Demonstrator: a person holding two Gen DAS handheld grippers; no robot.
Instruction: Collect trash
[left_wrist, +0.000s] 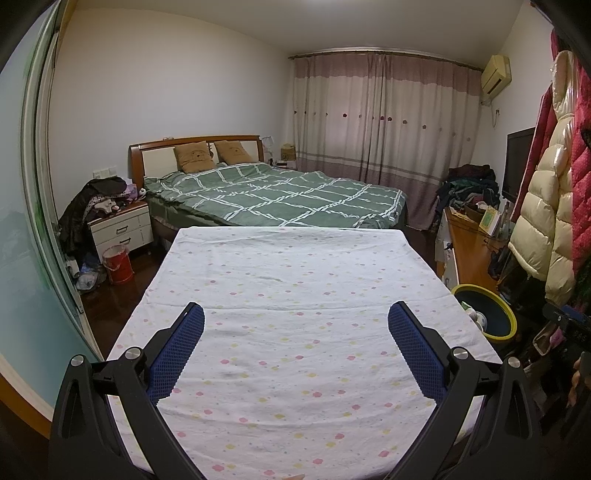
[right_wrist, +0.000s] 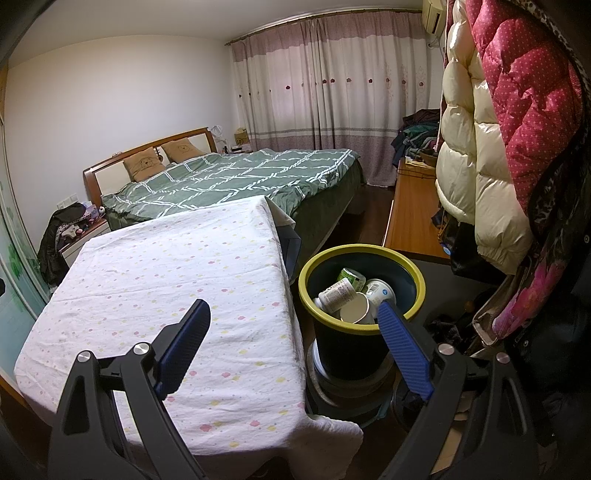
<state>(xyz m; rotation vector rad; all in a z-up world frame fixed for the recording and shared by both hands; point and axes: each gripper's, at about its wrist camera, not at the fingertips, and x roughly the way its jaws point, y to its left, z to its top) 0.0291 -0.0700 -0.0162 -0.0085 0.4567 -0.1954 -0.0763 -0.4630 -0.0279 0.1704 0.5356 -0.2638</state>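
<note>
A dark bin with a yellow-green rim (right_wrist: 360, 254) stands on the floor at the right side of the table; it also shows in the left wrist view (left_wrist: 509, 317). Inside it lie a white bottle (right_wrist: 338, 293), a white paper cup (right_wrist: 354, 308), a green can (right_wrist: 349, 277) and a white tub (right_wrist: 380, 290). My right gripper (right_wrist: 295, 308) is open and empty, above the table's right edge next to the bin. My left gripper (left_wrist: 295, 314) is open and empty over the table covered in a white flowered cloth (left_wrist: 291, 295).
A bed with a green checked quilt (left_wrist: 273, 194) lies beyond the table. A nightstand piled with clothes (left_wrist: 118, 218) and a red bucket (left_wrist: 118, 264) stand at the left. A wooden desk (right_wrist: 406, 218) and hanging puffer coats (right_wrist: 491, 155) crowd the right.
</note>
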